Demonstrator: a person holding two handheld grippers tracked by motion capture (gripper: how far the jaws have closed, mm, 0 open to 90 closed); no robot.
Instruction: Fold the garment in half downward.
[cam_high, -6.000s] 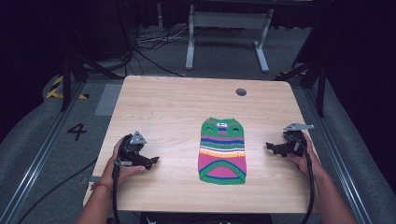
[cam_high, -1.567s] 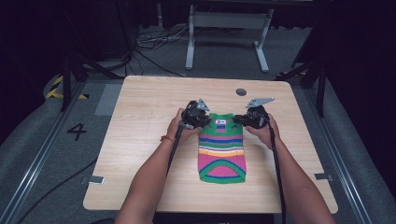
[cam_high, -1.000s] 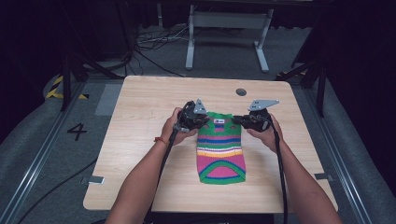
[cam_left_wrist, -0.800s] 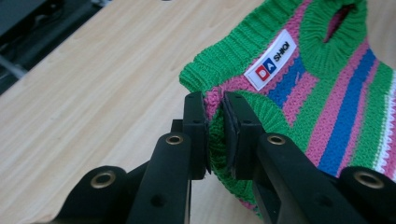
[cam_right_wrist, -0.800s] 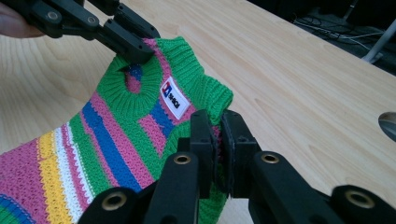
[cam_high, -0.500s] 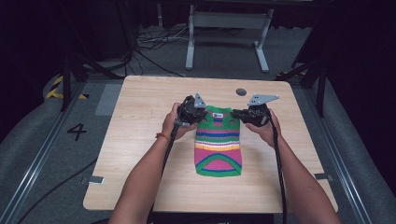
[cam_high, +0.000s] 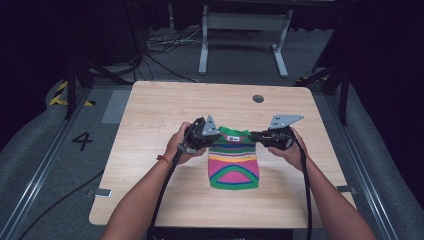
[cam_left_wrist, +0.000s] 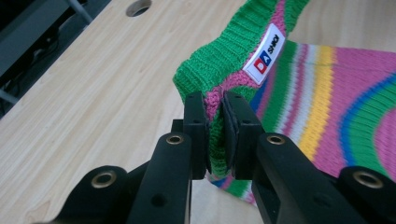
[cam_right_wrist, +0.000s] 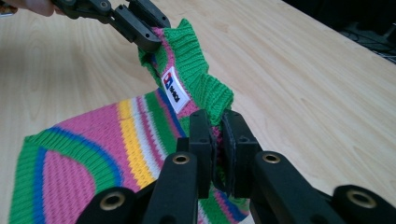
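The sweater (cam_high: 234, 159) is pinched at its collar corners by both closed tongs, left (cam_left_wrist: 214, 126) and right (cam_right_wrist: 215, 140), its top lifted off the surface (cam_high: 150, 115); its hem is judged yet to be raised.

I can read a black numeral "4" (cam_high: 82, 141) on the grey floor left of the light wooden counter (cam_high: 150, 130). The small striped knitted sweater (cam_left_wrist: 327, 93) carries a white woven label (cam_left_wrist: 264, 54) inside its green collar, with a red-and-blue logo and dark lettering too blurred to read.
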